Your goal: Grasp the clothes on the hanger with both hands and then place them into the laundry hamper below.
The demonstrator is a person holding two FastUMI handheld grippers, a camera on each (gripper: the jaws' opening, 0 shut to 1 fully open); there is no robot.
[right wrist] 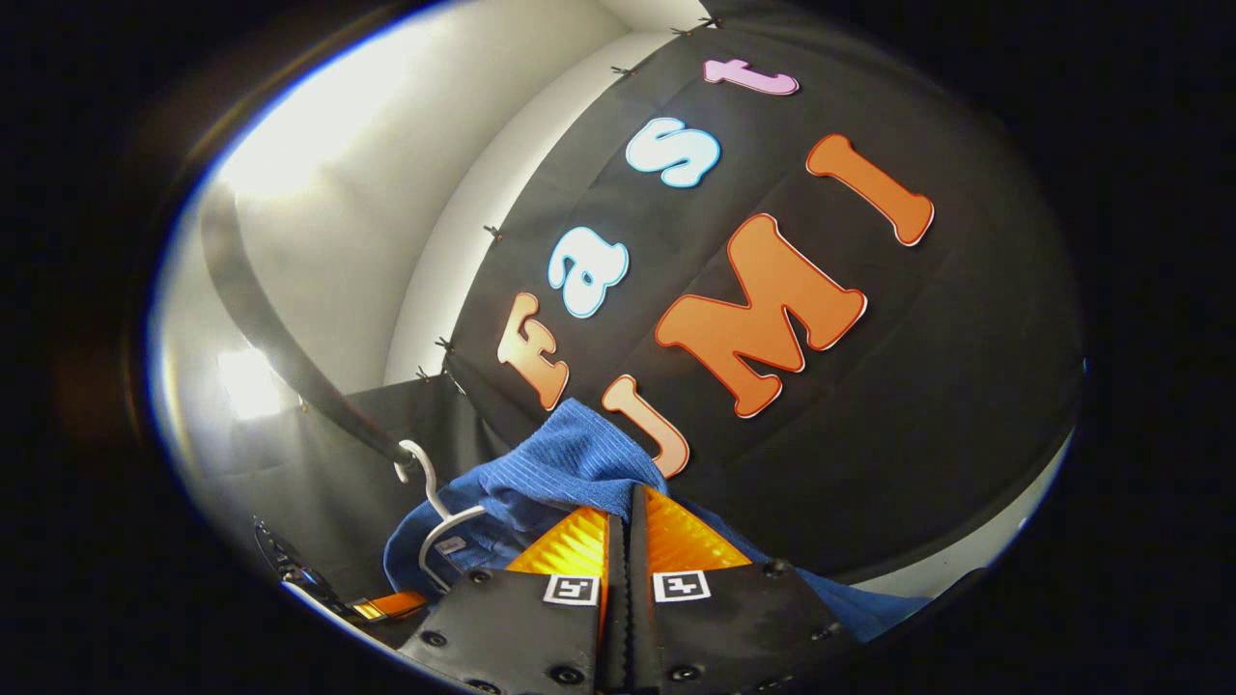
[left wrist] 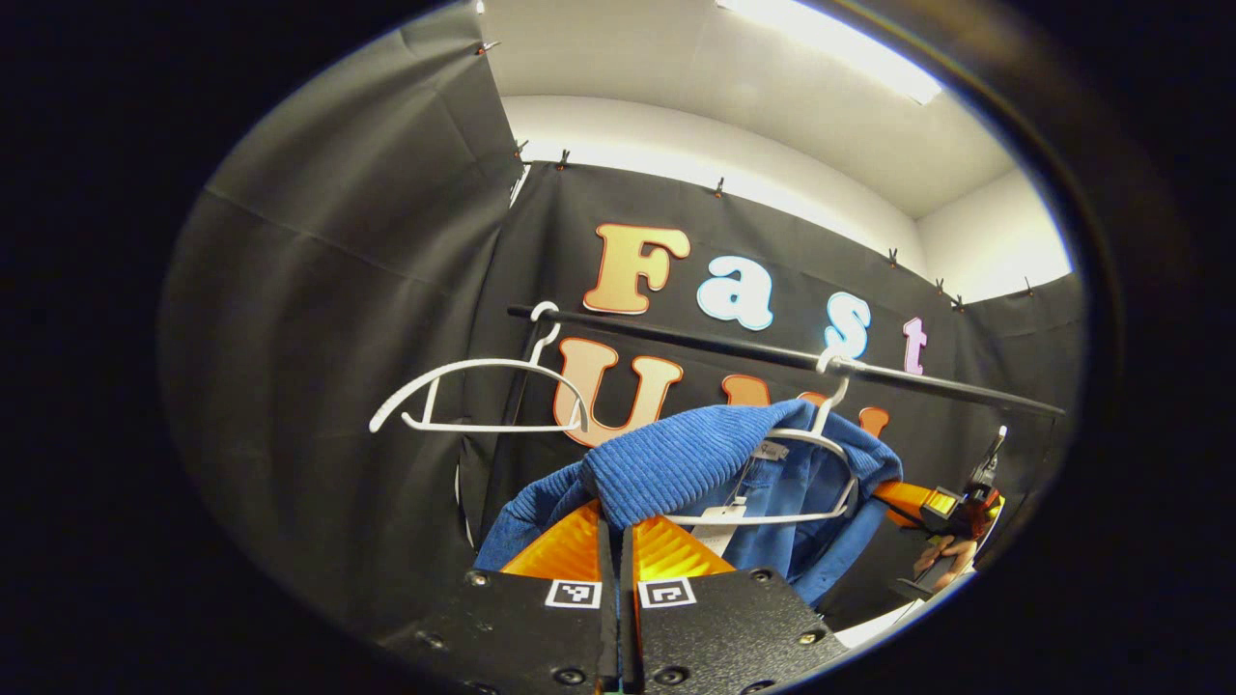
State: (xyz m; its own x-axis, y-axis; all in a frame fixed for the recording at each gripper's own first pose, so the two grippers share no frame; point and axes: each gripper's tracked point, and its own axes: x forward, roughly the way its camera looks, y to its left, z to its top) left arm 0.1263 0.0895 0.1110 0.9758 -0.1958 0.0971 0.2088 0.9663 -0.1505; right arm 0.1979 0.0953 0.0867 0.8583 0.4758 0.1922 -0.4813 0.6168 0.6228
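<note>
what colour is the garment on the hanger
Blue, with a ribbed texture; the garment shows best in the left gripper view.

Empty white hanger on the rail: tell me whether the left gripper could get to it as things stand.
Probably not yet: the left gripper is shut on the blue garment. The empty hanger hangs unobstructed up and to its left on the rail.

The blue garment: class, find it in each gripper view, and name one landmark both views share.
Left gripper view: the blue garment sits at lower centre, draped on a white hanger, above this view's own tongs.
Right gripper view: the garment sits at lower centre-left, above its own tongs.
Shared landmark: the dark rail.
</note>
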